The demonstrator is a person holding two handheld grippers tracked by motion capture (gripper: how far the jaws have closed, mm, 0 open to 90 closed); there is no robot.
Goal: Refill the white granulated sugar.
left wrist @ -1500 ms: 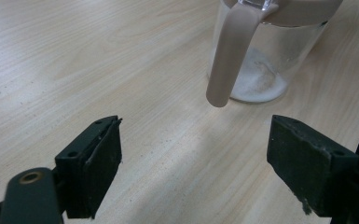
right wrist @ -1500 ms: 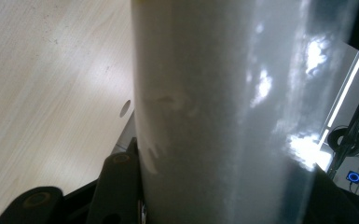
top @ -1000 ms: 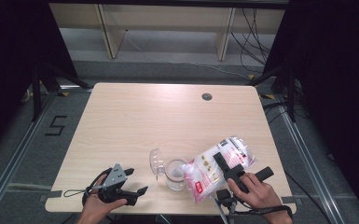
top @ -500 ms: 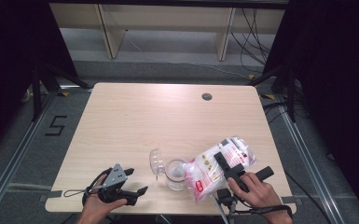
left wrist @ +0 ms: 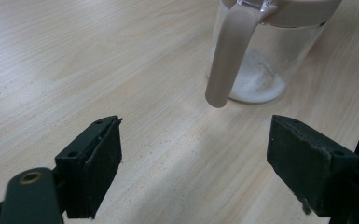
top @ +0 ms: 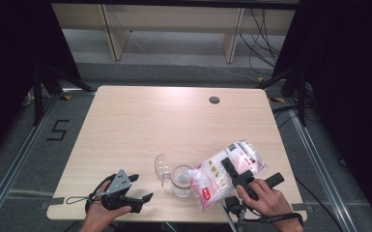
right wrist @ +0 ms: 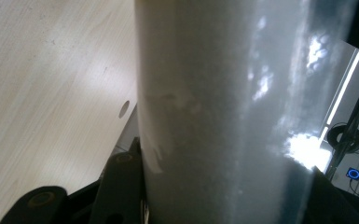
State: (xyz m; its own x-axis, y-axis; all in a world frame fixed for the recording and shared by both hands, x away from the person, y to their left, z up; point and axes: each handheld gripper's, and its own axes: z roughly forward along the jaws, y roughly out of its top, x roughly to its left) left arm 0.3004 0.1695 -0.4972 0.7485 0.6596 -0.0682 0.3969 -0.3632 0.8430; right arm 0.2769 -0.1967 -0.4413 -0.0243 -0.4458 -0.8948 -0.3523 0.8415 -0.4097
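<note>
A clear jar [top: 181, 180] with a little white powder at its bottom stands near the table's front edge, its clear lid [top: 161, 167] flipped open to the left. A plastic bag of white powder [top: 224, 171] with pink print lies tilted, its lower end at the jar's mouth. My right gripper [top: 233, 170] is shut on the bag, and the bag [right wrist: 224, 116] rises between its jaws in the right gripper view. My left gripper [top: 142, 187] stands open at the front left, a short way from the jar. Its own view shows the jar [left wrist: 261, 70] and its beige handle [left wrist: 226, 56] ahead of the open jaws.
The light wooden table [top: 174, 125] has a round cable hole [top: 214, 100] at the back right. Dark curtains hang on both sides, and a shelf frame stands on the floor beyond the table. A floor marking [top: 58, 129] lies to the left.
</note>
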